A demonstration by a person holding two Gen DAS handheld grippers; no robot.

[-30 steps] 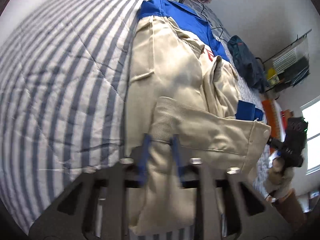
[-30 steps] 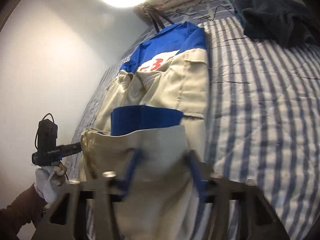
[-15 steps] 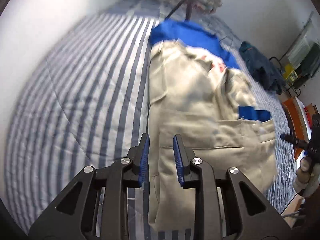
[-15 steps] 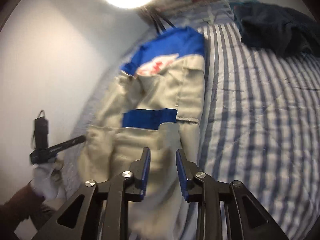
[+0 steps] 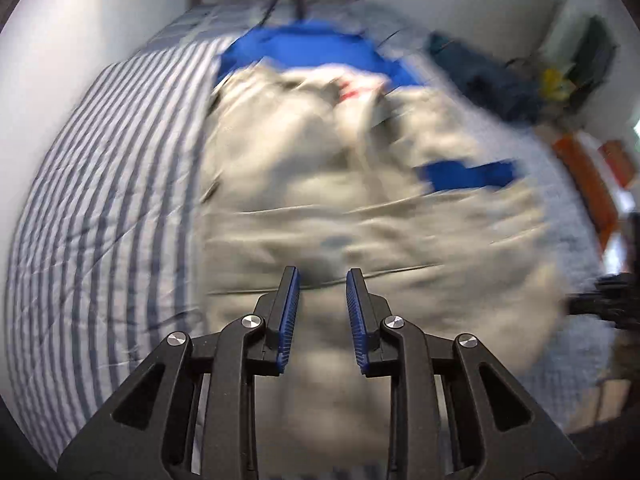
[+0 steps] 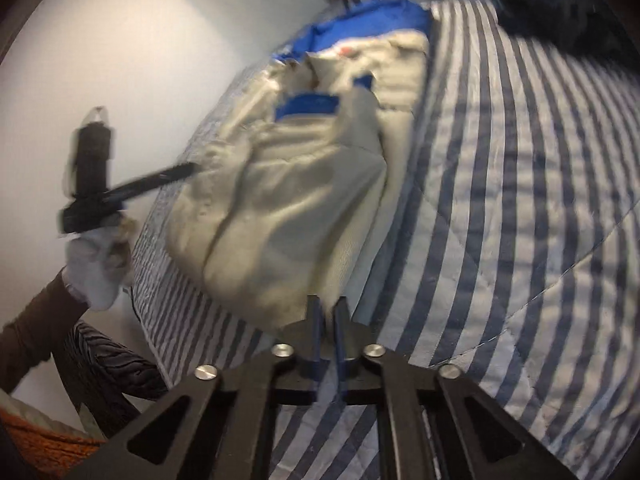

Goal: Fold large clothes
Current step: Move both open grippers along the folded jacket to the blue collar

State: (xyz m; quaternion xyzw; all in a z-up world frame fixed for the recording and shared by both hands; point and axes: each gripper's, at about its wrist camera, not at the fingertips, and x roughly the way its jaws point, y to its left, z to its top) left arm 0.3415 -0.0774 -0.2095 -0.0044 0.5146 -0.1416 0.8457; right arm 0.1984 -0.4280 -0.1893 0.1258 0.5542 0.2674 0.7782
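A large beige and blue jacket (image 5: 340,184) lies on the striped bedspread (image 5: 100,168), its lower part folded up over the body. It also shows in the right wrist view (image 6: 300,184). My left gripper (image 5: 322,276) is open and empty, hovering above the jacket's near folded edge. My right gripper (image 6: 326,304) has its jaws nearly together with nothing between them, just above the jacket's near corner. Both views are blurred by motion.
A dark garment (image 6: 560,4) lies at the far side of the bed. The other gripper and a gloved hand (image 6: 96,200) show at the left of the right wrist view. A shelf with clutter (image 5: 580,64) stands beyond the bed. An orange item (image 5: 588,184) lies at the right.
Both grippers let go of the jacket's hem, which now lies folded over the body. Both pulled back and up. The right gripper's jaws closed to a narrow gap.
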